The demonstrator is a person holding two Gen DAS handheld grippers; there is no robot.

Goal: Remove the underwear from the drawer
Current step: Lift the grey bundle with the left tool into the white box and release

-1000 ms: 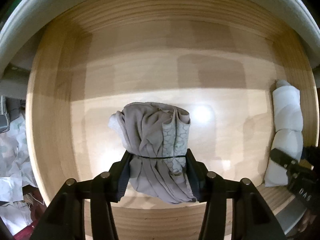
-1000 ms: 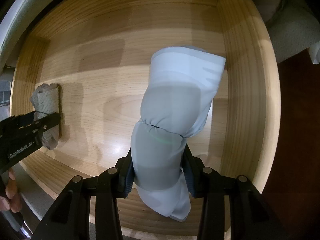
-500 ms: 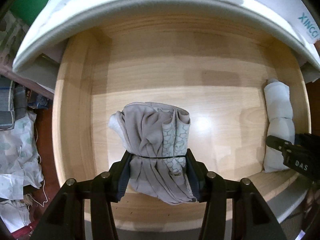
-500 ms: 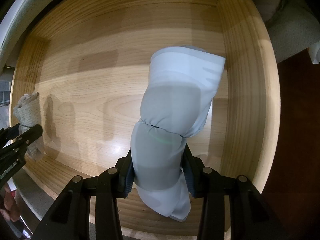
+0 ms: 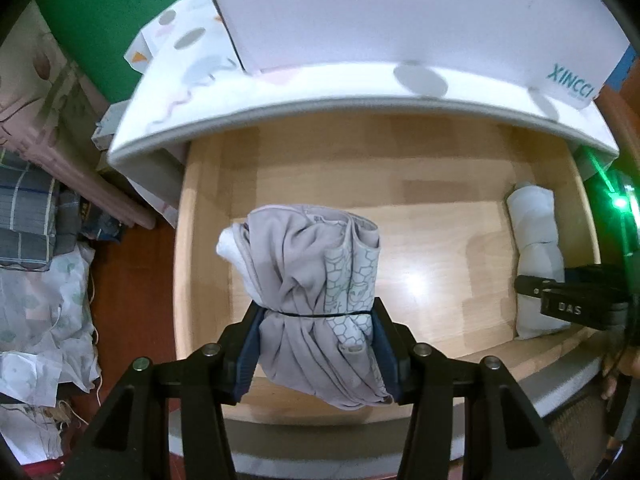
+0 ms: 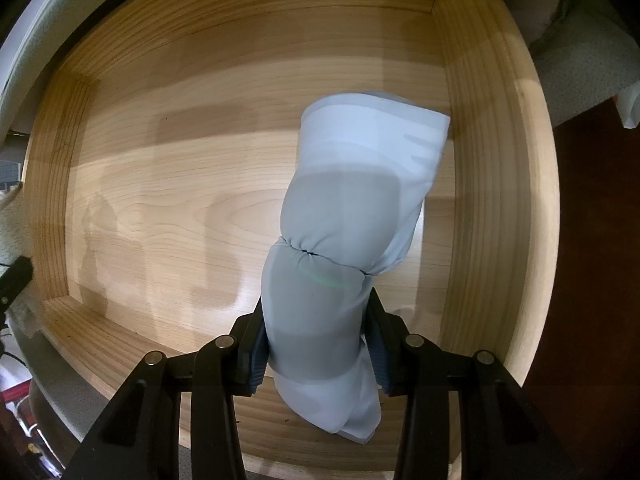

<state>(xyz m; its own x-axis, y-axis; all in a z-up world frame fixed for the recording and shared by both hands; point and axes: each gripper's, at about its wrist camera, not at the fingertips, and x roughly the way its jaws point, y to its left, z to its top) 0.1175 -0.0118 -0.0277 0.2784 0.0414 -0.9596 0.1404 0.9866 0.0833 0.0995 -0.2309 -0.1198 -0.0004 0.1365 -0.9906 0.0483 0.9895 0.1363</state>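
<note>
My left gripper (image 5: 316,340) is shut on a grey rolled underwear bundle (image 5: 308,280) tied with a thin black band, held up above the open wooden drawer (image 5: 440,216). My right gripper (image 6: 318,342) is shut on a pale blue rolled underwear bundle (image 6: 348,220), also banded, whose far end lies low inside the drawer (image 6: 160,184) by its right wall. The left wrist view shows that same pale blue bundle (image 5: 536,240) at the drawer's right side with the right gripper (image 5: 576,304) clamped on it.
A white cabinet top (image 5: 320,92) overhangs the back of the drawer, with a white box (image 5: 400,12) on it. Patterned cloth (image 5: 36,320) and folded fabrics (image 5: 28,216) lie on the reddish floor left of the drawer. A grey cloth (image 6: 580,60) hangs at the drawer's right.
The left gripper has risen with the grey bundle, so the drawer looks smaller and the cabinet top and floor have come into view. The right gripper and its pale blue bundle have not moved.
</note>
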